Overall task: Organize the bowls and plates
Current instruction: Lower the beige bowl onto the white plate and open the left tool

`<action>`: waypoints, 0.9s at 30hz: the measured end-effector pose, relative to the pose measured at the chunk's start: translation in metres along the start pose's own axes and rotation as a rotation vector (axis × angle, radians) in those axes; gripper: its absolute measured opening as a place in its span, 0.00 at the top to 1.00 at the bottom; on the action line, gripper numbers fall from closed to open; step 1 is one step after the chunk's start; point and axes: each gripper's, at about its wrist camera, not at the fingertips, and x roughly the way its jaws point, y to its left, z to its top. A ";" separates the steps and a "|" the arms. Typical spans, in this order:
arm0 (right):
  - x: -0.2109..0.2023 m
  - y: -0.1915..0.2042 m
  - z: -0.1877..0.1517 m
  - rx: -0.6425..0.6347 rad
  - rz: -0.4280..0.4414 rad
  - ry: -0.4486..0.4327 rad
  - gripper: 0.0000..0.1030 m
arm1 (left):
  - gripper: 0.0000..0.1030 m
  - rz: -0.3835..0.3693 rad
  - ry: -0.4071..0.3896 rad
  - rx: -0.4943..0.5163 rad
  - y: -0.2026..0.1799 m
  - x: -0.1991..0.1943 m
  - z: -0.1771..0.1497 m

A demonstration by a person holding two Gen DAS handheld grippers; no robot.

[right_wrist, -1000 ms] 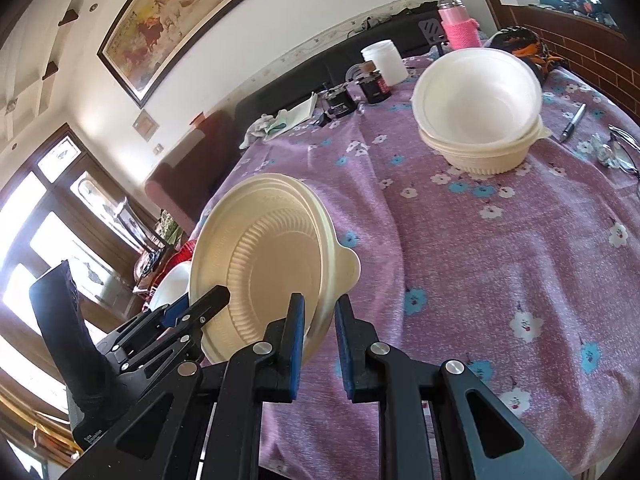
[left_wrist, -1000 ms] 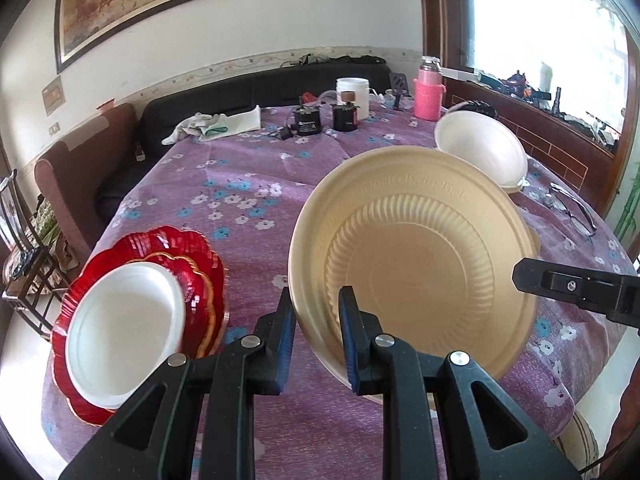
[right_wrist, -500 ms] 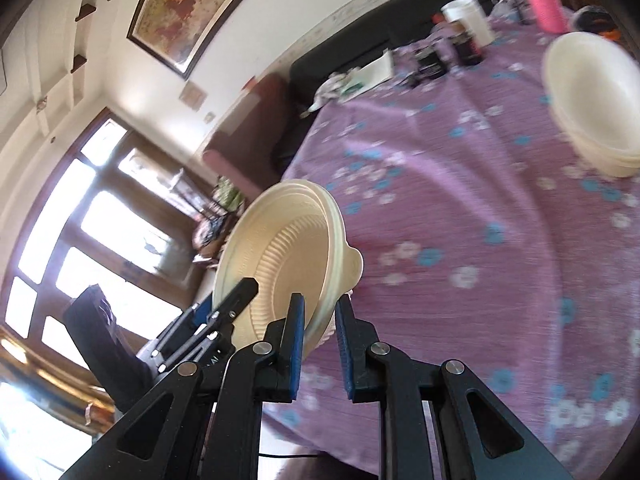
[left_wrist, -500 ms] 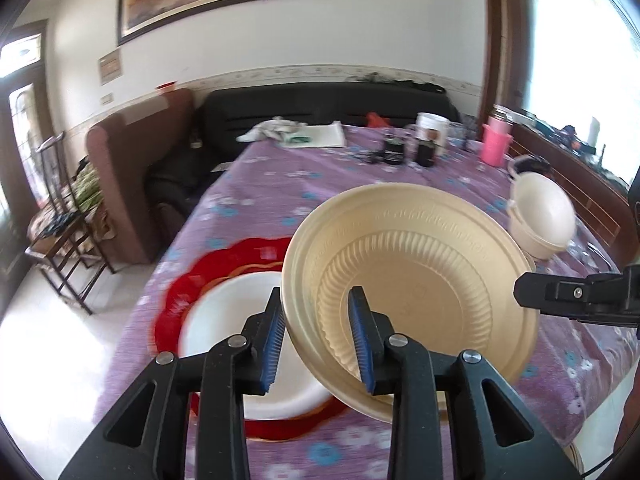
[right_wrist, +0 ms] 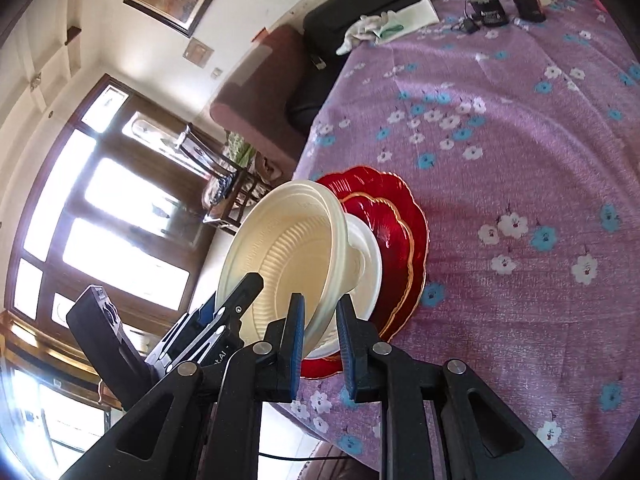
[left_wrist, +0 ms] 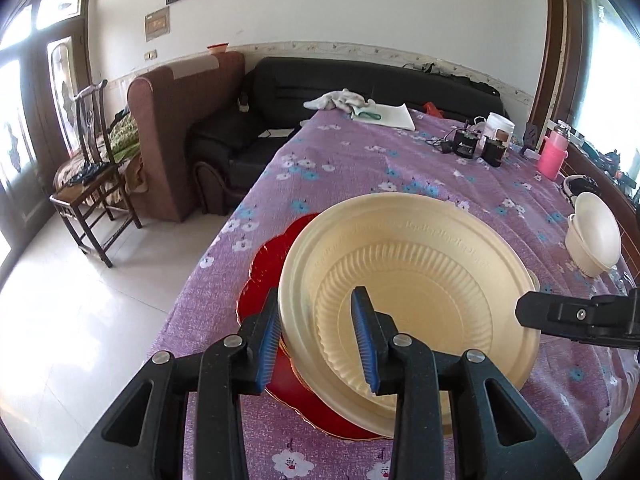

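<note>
Purple flowered tablecloth (left_wrist: 360,168) covers a long dining table beside a black sofa (left_wrist: 360,88) and a brown armchair (left_wrist: 180,128). From the left wrist: the left gripper (left_wrist: 318,334) straddles the near rim of a cream disposable bowl (left_wrist: 408,292), and its jaws have just been opening; the rim sits between the blue pads, with a gap showing at the inner pad. The bowl hangs tilted over a red scalloped plate (left_wrist: 272,272) near the table's edge. The right gripper's black finger pokes in at the bowl's far rim. A stack of white bowls (left_wrist: 594,236) waits well apart by the window, near a pink bottle (left_wrist: 552,156).

From the right wrist: the right gripper (right_wrist: 320,334) is clamped on the bowl's (right_wrist: 288,256) opposite rim. Only this view shows the white plate (right_wrist: 370,256) nested in the red plates (right_wrist: 396,216), the bowl's base just above or touching it; which, I cannot tell.

The bowl looks thin, light and springy, likely to flex if pinched hard. Its stiffer rolled rim is the place to take hold.
</note>
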 end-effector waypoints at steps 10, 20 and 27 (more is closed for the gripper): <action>0.022 -0.008 0.001 -0.006 -0.047 0.019 0.81 | 0.67 0.009 0.033 -0.024 0.004 0.017 -0.005; 0.014 -0.009 0.000 -0.010 -0.045 0.000 0.52 | 0.48 0.010 0.000 -0.066 0.016 0.006 -0.002; -0.019 -0.007 -0.011 -0.038 -0.019 -0.062 0.52 | 0.47 -0.017 -0.054 -0.091 0.017 -0.016 0.004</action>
